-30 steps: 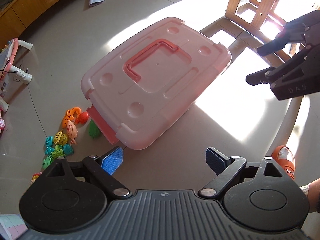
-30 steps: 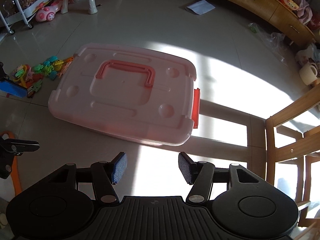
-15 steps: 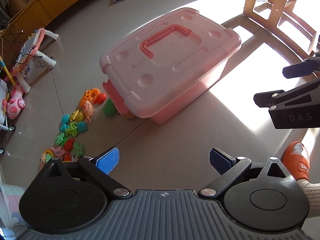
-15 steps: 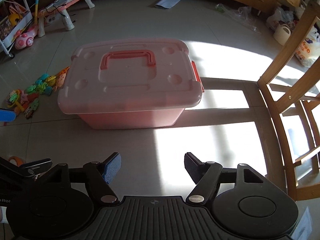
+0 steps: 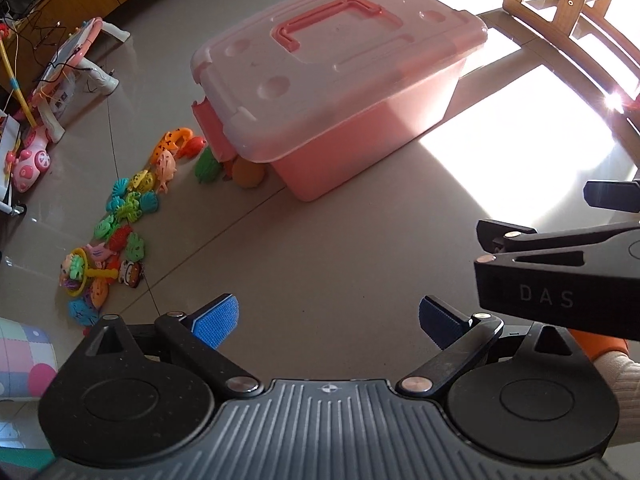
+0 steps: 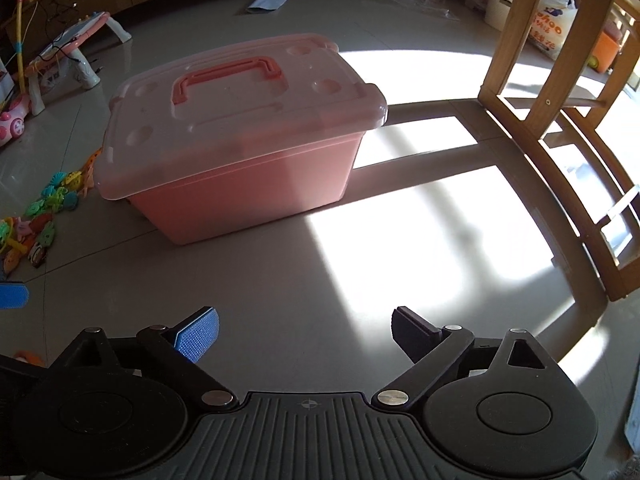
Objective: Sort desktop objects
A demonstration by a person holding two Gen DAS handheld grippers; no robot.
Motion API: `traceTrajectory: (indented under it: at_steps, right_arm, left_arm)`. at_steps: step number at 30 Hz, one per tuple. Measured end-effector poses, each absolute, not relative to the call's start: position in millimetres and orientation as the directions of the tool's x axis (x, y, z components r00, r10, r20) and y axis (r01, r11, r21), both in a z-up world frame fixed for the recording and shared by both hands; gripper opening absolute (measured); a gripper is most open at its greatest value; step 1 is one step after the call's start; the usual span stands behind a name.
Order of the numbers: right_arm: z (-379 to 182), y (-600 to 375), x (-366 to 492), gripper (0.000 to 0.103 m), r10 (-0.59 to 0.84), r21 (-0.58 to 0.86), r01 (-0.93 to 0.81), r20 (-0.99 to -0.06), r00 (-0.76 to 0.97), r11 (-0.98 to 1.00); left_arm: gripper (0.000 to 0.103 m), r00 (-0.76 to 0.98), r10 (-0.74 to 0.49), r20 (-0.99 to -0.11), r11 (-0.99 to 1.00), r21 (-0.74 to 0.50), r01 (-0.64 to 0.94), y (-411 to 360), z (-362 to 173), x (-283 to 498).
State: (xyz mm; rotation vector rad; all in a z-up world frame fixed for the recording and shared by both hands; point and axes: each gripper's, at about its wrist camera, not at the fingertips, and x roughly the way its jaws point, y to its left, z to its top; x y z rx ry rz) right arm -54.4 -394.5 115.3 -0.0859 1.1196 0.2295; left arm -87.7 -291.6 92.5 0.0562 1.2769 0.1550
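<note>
A pink storage box (image 5: 360, 128) with a closed translucent lid and a pink handle (image 5: 332, 20) stands on the tiled floor; it also shows in the right wrist view (image 6: 248, 176). Several small colourful plastic toys (image 5: 128, 216) lie scattered on the floor left of the box, also seen at the left edge of the right wrist view (image 6: 44, 208). My left gripper (image 5: 328, 320) is open and empty, low over the floor in front of the box. My right gripper (image 6: 304, 334) is open and empty, to the right of the left one.
A wooden chair (image 6: 560, 120) stands to the right of the box. A pink toy table (image 5: 76, 64) and a pink toy car (image 5: 32, 160) stand at the left. Wooden cabinets line the far wall. A paper sheet (image 6: 270, 0) lies beyond the box.
Both grippers have dropped lower and drawn back, so the box is now seen from the side rather than from above. Both stay open and empty.
</note>
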Motion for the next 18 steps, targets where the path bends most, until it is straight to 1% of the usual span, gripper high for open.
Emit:
traceTrajectory:
  at_steps: [4, 8, 11, 14, 18]
  right_arm:
    - [99.5, -397.9, -58.4, 0.092, 0.112, 0.036, -0.19, -0.908, 0.403, 0.981]
    - [85.9, -398.7, -58.5, 0.094, 0.064, -0.019, -0.193, -0.909, 0.413, 0.981]
    - [74.2, -403.1, -55.0, 0.096, 0.056, -0.007, -0.153, -0.914, 0.401, 0.988]
    - [62.3, -408.4, -51.6, 0.097, 0.052, 0.018, -0.092, -0.923, 0.382, 0.996]
    - [50.3, -409.4, -50.9, 0.097, 0.035, 0.014, -0.056, -0.918, 0.395, 0.998]
  left_arm:
    - [0.1, 0.272, 0.117, -0.955, 0.992, 0.102, -0.069, -300.9, 76.5, -93.4]
    - [0.1, 0.294, 0.143, -0.945, 0.988, 0.117, -0.103, -295.1, 70.9, -92.6]
    - [0.1, 0.303, 0.152, -0.941, 0.982, 0.111, -0.15, -286.9, 69.2, -90.4]
    - [0.1, 0.331, 0.166, -0.929, 0.981, 0.122, -0.148, -287.9, 66.0, -90.1]
    - [0.1, 0.375, 0.168, -0.912, 0.983, 0.129, -0.128, -291.3, 61.3, -90.6]
